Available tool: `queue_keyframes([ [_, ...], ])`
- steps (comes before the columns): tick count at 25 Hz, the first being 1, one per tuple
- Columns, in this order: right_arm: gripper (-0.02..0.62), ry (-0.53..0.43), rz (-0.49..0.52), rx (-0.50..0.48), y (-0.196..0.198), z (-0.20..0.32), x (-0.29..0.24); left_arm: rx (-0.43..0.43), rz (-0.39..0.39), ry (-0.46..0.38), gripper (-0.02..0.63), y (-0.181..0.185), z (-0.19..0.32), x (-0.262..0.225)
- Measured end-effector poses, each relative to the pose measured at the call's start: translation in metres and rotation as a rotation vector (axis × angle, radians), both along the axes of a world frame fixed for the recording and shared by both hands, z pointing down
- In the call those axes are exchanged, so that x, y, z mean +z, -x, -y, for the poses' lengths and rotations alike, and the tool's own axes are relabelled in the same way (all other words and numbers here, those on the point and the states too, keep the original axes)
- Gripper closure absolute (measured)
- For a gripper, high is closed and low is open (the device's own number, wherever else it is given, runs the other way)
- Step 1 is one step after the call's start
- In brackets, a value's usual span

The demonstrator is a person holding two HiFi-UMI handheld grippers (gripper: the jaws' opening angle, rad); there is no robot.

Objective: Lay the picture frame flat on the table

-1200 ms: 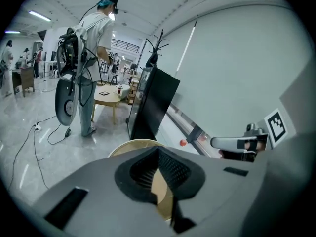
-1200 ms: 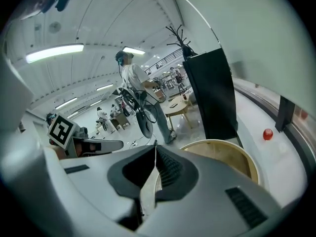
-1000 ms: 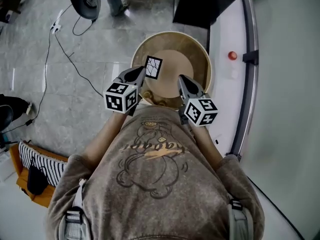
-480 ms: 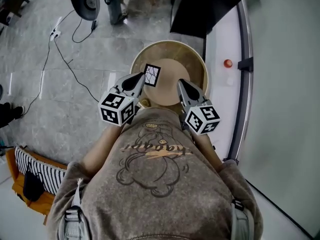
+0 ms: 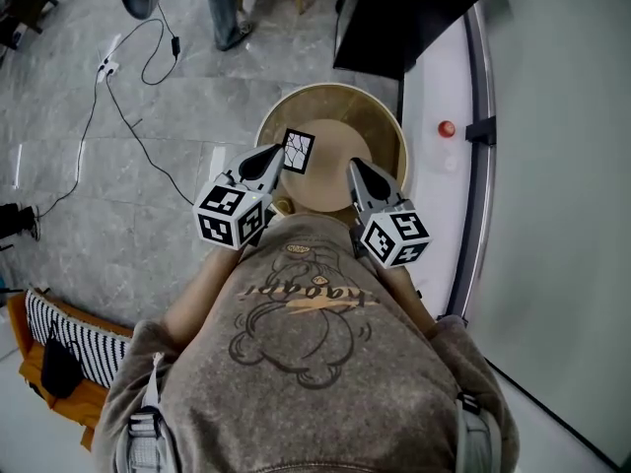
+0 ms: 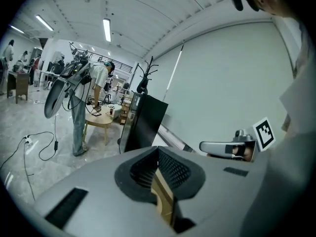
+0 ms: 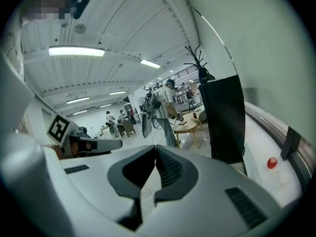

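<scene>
Room: grey tiled floor (image 5: 148,195) with a loose cable (image 5: 128,106) across it, a white counter (image 5: 439,77) along the right, and people (image 6: 81,107) at work farther off.
Table: round and wooden (image 5: 385,116), just ahead of the person, its middle bare.
Picture frame: small, dark border round a pale picture (image 5: 299,150). It sits at the tip of the left gripper over the table's left part, tilted up rather than flat (whether its lower edge touches the wood I cannot tell).
Left gripper: (image 5: 276,154) jaws pressed shut on a thin tan edge, which looks like the frame's side or back.
Right gripper: (image 5: 353,165) jaws closed on each other with nothing between them, over the table's right part and apart from the frame.
Handling: probably light, thin and stiff. The front may be glazed, so it is likely fragile and slick. A pinch on one edge gives little hold against twisting.
Where to hold: the border or side, never the face. Tip it down gently, then let go.
Progress: the frame is not yet flat.
</scene>
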State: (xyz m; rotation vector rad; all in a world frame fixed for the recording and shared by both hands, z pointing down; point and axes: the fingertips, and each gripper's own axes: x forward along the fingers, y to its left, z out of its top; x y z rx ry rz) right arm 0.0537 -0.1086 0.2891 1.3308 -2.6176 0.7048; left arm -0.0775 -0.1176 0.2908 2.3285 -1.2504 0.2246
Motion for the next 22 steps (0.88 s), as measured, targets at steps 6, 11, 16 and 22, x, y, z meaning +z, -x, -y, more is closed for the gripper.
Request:
queue_keyframes([
  [6, 0.575, 0.003, 0.006, -0.014, 0.0024, -0.0005, 0.0006, -0.012, 0.003, 0.004, 0.588, 0.0005, -0.0005, -0.0003],
  [11, 0.575, 0.003, 0.009, -0.022, 0.004, -0.0011, 0.0022, -0.015, 0.005, 0.011, 0.588, -0.0003, -0.003, 0.0033],
  [16, 0.575, 0.003, 0.011, -0.031, 0.0034, 0.0006, 0.0047, -0.015, -0.002, 0.014, 0.588, -0.0042, -0.002, 0.0064],
  [22, 0.575, 0.005, 0.014, -0.035, 0.0053, 0.0009, 0.0004, -0.018, -0.014, 0.019, 0.588, -0.0038, -0.0022, 0.0014],
])
